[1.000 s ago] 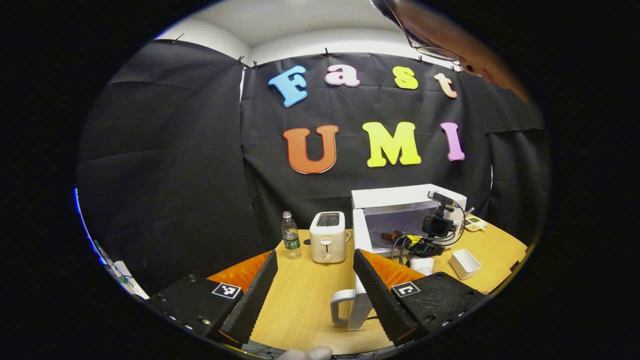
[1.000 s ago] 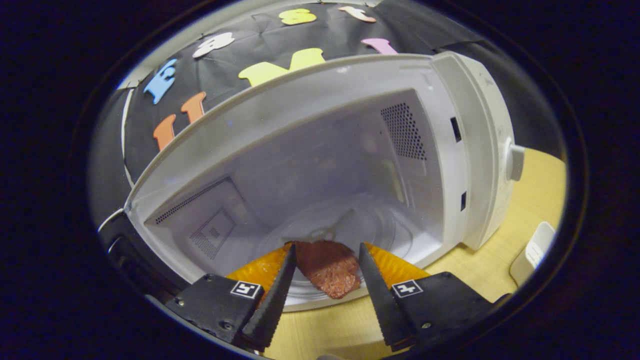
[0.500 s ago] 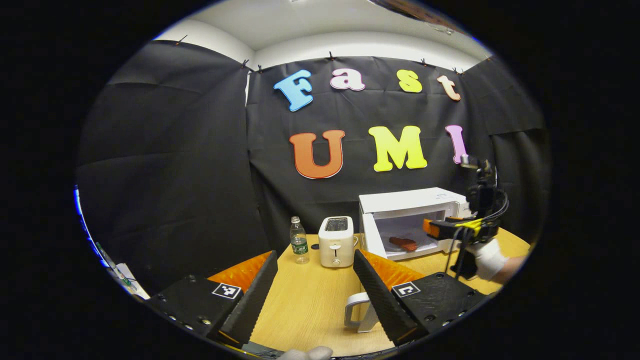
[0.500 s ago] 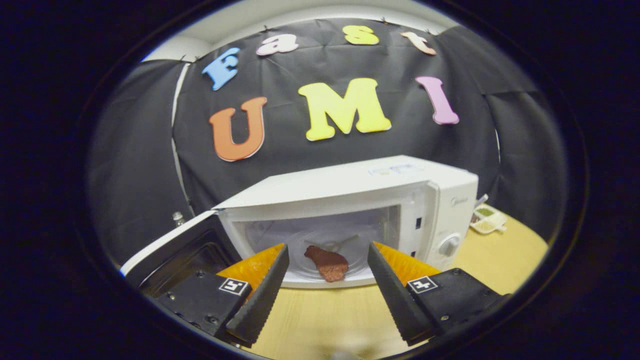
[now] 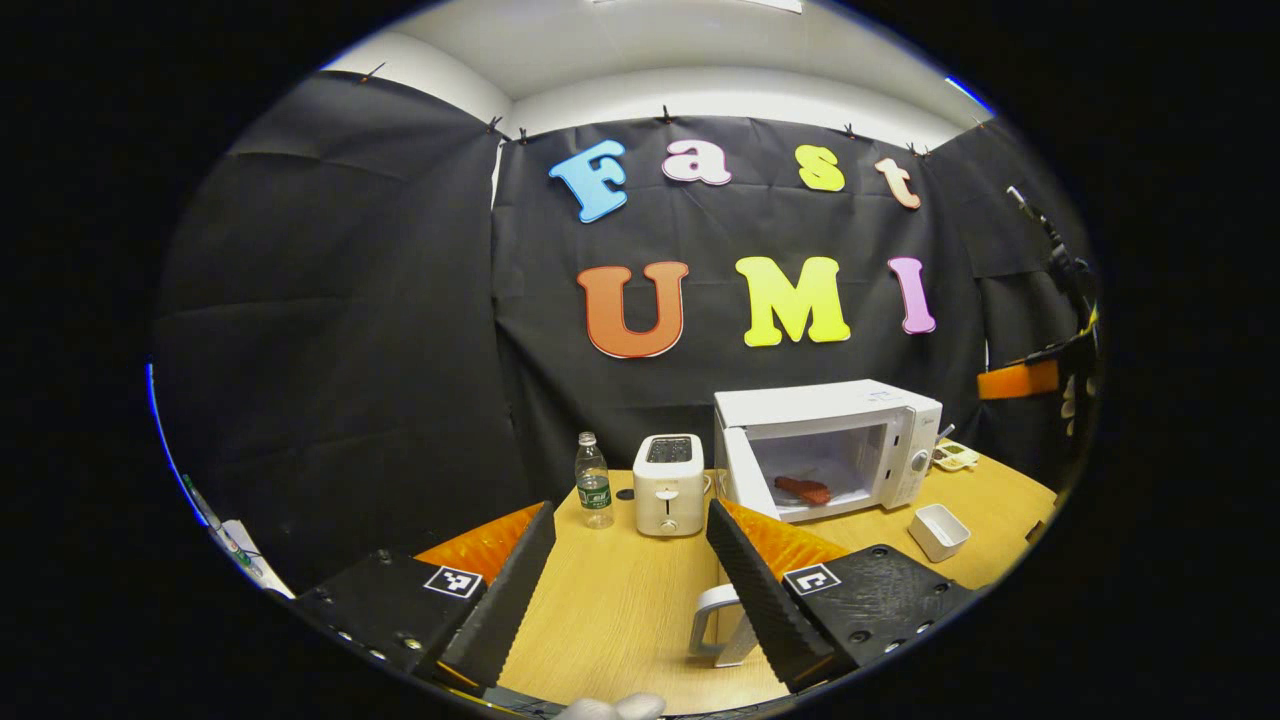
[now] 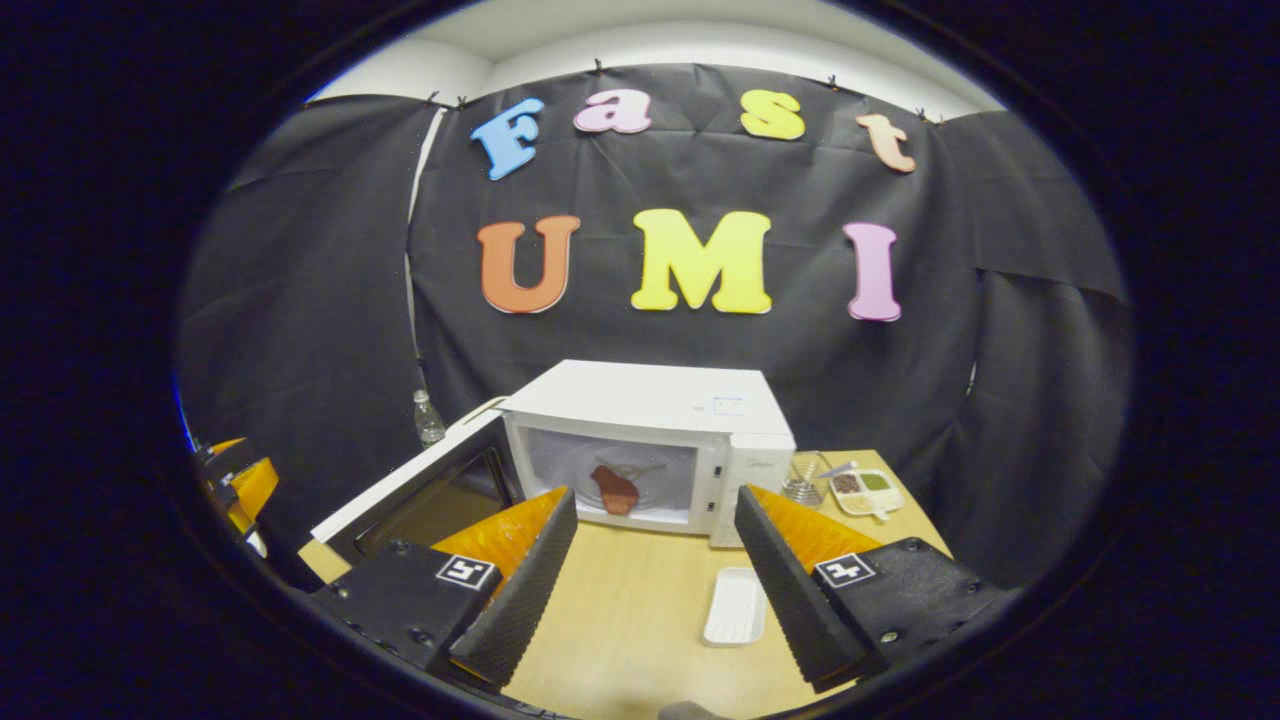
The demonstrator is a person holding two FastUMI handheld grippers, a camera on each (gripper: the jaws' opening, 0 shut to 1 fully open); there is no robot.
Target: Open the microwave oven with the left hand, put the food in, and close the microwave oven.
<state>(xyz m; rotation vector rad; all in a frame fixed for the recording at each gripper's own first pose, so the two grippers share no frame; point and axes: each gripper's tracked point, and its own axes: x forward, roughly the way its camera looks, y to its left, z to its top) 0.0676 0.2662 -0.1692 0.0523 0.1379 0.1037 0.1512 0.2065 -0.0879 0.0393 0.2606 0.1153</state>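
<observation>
The reddish-brown slab of food [image 6: 614, 490] lies inside the white microwave oven [image 6: 650, 440], whose door [image 6: 410, 490] hangs wide open to the left. The right gripper [image 6: 650, 580] is held well back from it above the pale wooden surface [image 6: 640, 610], jaws spread wide and empty. The left gripper [image 5: 625, 585] likewise has its jaws parted, holding nothing, far from the food [image 5: 800, 489].

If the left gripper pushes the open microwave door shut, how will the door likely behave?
The door stands swung wide on the side hinge of the microwave, so it should probably pivot stiffly rather than flex. The light-looking microwave might slide on the smooth table. The food lies well inside, likely clear.
</observation>
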